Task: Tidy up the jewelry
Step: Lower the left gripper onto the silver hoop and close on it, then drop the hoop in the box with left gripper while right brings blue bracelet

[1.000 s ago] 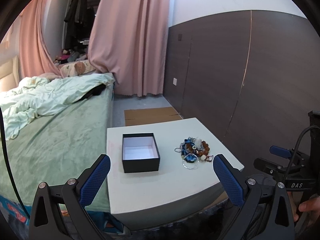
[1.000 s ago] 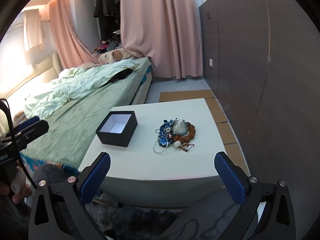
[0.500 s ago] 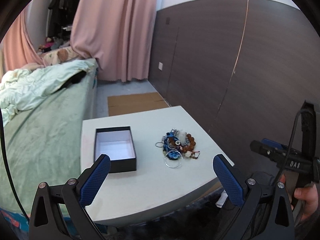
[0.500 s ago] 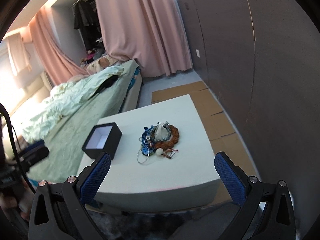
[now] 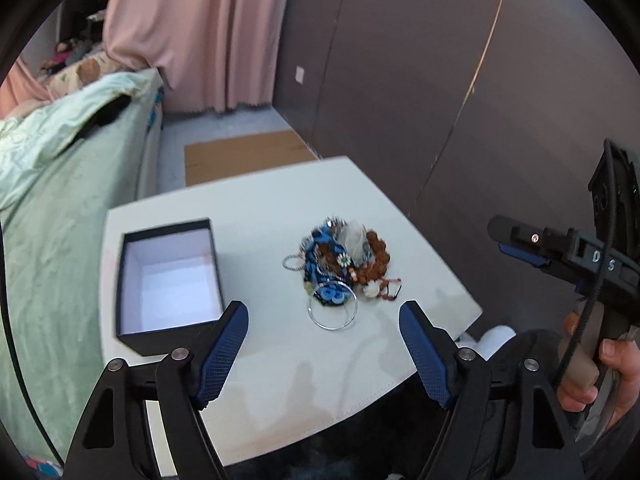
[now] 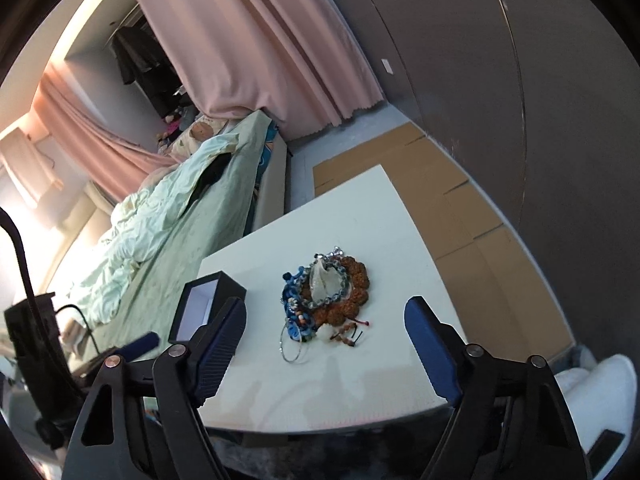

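Note:
A heap of jewelry (image 5: 342, 264) (image 6: 324, 296) lies on a small white table (image 5: 256, 352) (image 6: 384, 248): blue and brown beads, a pale stone and a silver bangle (image 5: 332, 307) at its near edge. An empty black box with a white lining (image 5: 170, 286) (image 6: 204, 308) stands to the heap's left. My left gripper (image 5: 324, 354) hovers over the table's near edge, short of the heap, its jaws closing with nothing between them. My right gripper (image 6: 326, 354) hangs likewise before the heap, jaws closing on nothing; it also shows at the right of the left wrist view (image 5: 520, 250).
A bed with green covers (image 5: 52, 216) (image 6: 160, 224) runs along the table's left side. A dark panelled wall (image 5: 440, 92) stands to the right. Flattened cardboard (image 6: 452, 200) lies on the floor beyond the table. Pink curtains (image 5: 200, 32) hang at the back.
Both grippers have moved in toward the table and tilted downward, so the jewelry and box look larger. Both pairs of jaws have narrowed. The right wrist view has rolled.

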Tool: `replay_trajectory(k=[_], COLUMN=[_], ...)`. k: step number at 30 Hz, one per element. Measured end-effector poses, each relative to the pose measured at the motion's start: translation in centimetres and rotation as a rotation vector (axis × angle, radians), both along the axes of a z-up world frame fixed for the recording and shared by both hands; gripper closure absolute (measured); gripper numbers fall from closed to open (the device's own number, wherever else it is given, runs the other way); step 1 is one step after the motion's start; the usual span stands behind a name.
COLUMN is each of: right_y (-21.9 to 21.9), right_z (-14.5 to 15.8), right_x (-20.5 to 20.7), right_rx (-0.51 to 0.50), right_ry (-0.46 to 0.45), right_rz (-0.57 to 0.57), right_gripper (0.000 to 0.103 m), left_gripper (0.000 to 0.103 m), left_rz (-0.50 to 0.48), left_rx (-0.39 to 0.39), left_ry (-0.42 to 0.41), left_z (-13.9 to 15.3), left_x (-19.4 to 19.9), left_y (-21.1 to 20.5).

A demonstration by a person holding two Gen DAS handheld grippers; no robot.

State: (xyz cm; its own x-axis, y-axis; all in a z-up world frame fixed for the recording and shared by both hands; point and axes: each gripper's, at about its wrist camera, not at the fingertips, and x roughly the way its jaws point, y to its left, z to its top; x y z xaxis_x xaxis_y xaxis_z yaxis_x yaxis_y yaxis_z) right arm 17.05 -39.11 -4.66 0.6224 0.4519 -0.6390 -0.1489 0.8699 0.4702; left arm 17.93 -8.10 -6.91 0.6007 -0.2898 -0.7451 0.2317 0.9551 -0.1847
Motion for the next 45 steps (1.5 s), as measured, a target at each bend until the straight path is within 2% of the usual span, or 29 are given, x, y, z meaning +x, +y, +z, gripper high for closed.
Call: replay_trajectory(k=[9,18,21,24,29,32,35,37,39,40,42,45], right_y=[-1.0,-2.0,-2.1,-2.0,-1.8,-1.6,-1.5,-1.2,-1.0,-0.7,-0.1,0.6], right_z=[-3.5,-4.1,-4.3,-4.5,-4.5,-4.5,-4.7,-4.7,-4.8,-4.8,-5.2,-5.5], right_x=[1.7,2.3,2.6,2.8,3.0,2.9,3.0,3.1,3.3,3.4,3.9,4.6], right_rx=[0.05,0.069,0.081,0.095,0.082,0.069,0.059,0.061,0.066,0.07,0.091,0.119], right_ry=[0.092,0.101,0.108,0.116,0.117,0.114,0.119,0.12,0.118,0.119,0.139,0.152], right_rz=[-0.013,-0.024,-0.015,-0.003,-0.009,-0.007,-0.008,-0.002,0.005,0.012,0.035,0.056], right_gripper=[0.021,0.021,0.021,0.021,0.021,0.021,0.021,0.021,0.022,0.027,0.033,0.035], left_gripper=[0.024,0.024,0.024,0.024,0.024,0.031,0.037,0.051,0.051,0.051,0.051,0.051], left_rz=[-0.067,-0.144,-0.207,-0.239,-0.286,-0.313,-0.332,-0.329,-0.332,-0.33,-0.323,-0.317], left_rx=[0.044,0.087,0.105,0.137,0.145,0.111,0.133,0.153,0.125,0.098,0.09,0.059], left_ry=[0.103,0.151,0.172,0.201,0.214,0.234,0.216,0.213,0.229,0.23,0.205,0.189], left_z=[-4.6,-7.0,-7.7,-8.5,-9.2,-9.6,-9.6,-9.5,-9.5,-9.3,-8.9,-7.9], left_x=[3.3,5.7,6.5,7.5,8.4,8.8,8.8,8.9,9.1,9.1,8.7,8.3], left_y=[-2.6,-3.6,-4.0,-4.3,-4.5,-4.3,-4.4,-4.3,-3.8,-3.4,-3.1,-2.7])
